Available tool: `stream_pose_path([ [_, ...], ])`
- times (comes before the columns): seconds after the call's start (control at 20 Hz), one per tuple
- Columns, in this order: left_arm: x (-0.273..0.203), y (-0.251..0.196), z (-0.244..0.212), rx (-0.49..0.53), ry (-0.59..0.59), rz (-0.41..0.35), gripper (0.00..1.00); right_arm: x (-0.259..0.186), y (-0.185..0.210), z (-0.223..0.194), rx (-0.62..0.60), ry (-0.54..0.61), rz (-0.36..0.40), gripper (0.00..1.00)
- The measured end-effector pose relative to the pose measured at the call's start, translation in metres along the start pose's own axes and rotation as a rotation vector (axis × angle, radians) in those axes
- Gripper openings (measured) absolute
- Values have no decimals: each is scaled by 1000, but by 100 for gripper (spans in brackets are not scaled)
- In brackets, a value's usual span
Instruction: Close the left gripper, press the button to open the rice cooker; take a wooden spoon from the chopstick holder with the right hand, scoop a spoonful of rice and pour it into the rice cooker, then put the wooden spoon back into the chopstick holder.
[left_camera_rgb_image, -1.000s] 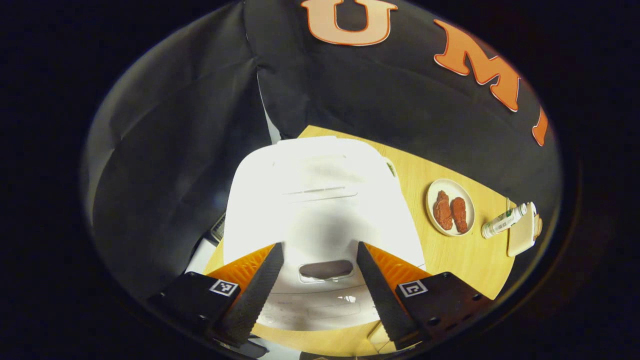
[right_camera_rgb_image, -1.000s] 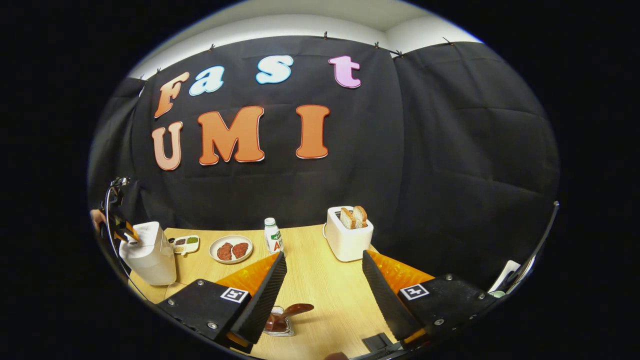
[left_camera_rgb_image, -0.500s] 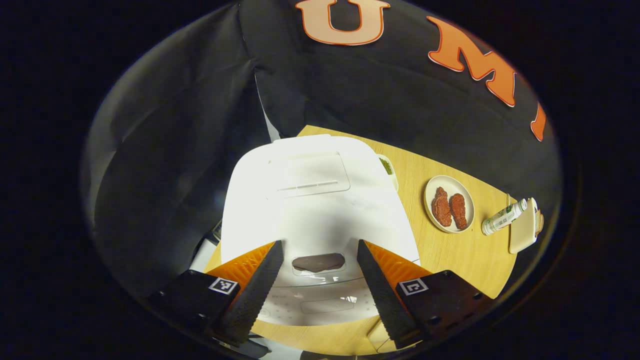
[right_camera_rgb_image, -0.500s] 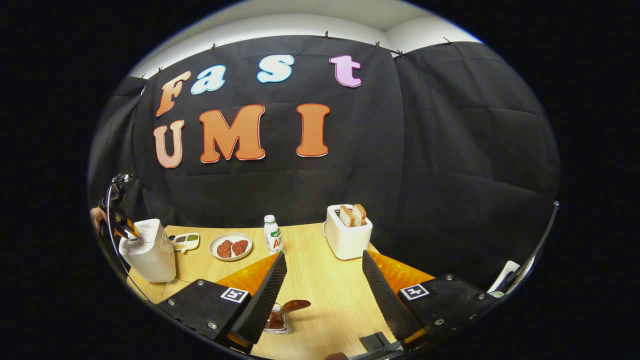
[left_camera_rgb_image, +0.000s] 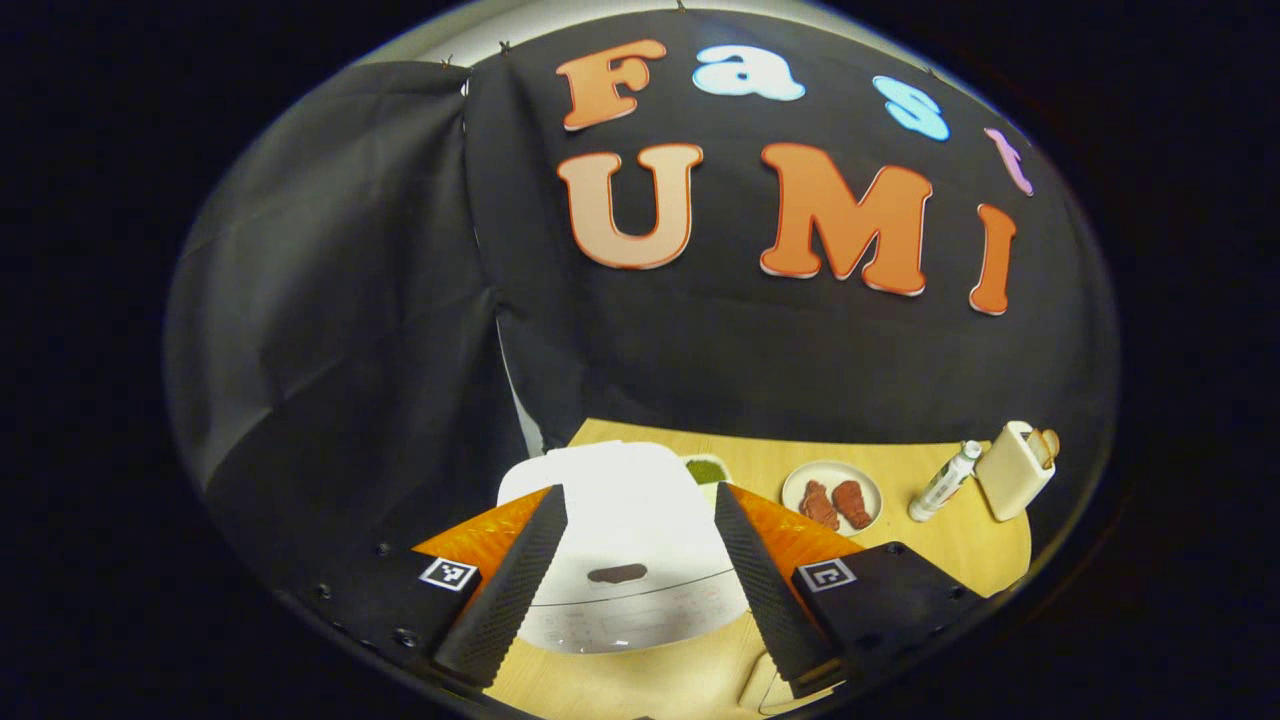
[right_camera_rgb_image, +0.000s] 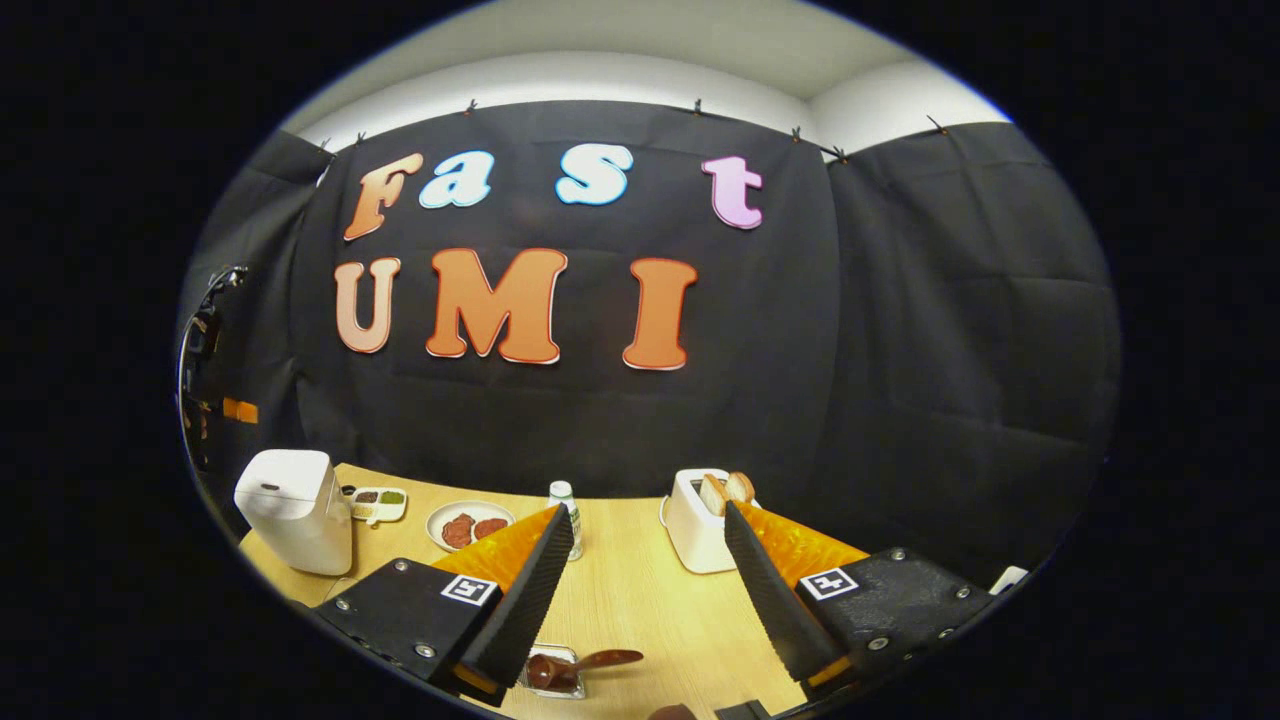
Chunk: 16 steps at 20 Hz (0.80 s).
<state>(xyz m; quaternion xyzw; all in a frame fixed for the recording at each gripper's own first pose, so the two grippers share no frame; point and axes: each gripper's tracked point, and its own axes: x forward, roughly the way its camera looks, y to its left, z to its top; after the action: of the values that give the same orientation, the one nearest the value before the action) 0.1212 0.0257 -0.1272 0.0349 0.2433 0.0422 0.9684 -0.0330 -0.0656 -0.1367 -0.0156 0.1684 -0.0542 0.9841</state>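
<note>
The white rice cooker (left_camera_rgb_image: 620, 520) stands on the wooden table (left_camera_rgb_image: 900, 550) with its lid down. The dark oval button (left_camera_rgb_image: 617, 573) is on its front top. My left gripper (left_camera_rgb_image: 638, 492) hovers above and in front of the cooker, open, with nothing between its fingers. In the right gripper view the cooker (right_camera_rgb_image: 295, 510) is far off at the left. A dark wooden spoon (right_camera_rgb_image: 590, 660) lies in a small clear holder (right_camera_rgb_image: 548, 675) just below my right gripper (right_camera_rgb_image: 647, 510), which is open and holds nothing.
Behind the cooker sit a small seasoning dish (right_camera_rgb_image: 375, 502), a plate with two pieces of meat (right_camera_rgb_image: 470, 525), a white bottle (right_camera_rgb_image: 565, 500) and a white toaster with bread (right_camera_rgb_image: 698, 525). Black cloth closes the table's back and sides.
My left gripper has pulled up and back from the rice cooker, which now looks smaller and lower. The lid stays down. My right gripper has risen a little and tilted up.
</note>
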Motion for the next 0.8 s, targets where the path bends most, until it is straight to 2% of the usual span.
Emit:
stream_pose_path([
  [0.3, -71, -3, 50, 15, -283, -6, 100, 17, 55, 38, -14, -90, 115, 95],
  [0.45, -102, -11, 66, 33, -394, -34, 100, 18, 75, 59, 7, -157, 157, 95],
  [0.55, -109, -27, 64, 36, -431, -89, 99, 21, 86, 61, 1, -179, 183, 95],
  [0.75, -114, -53, 59, 64, -457, -124, 100, 21, 100, 56, -1, -168, 212, 95],
  [0.8, -116, -60, 57, 73, -465, -136, 100, 22, 102, 56, 0, -169, 216, 99],
])
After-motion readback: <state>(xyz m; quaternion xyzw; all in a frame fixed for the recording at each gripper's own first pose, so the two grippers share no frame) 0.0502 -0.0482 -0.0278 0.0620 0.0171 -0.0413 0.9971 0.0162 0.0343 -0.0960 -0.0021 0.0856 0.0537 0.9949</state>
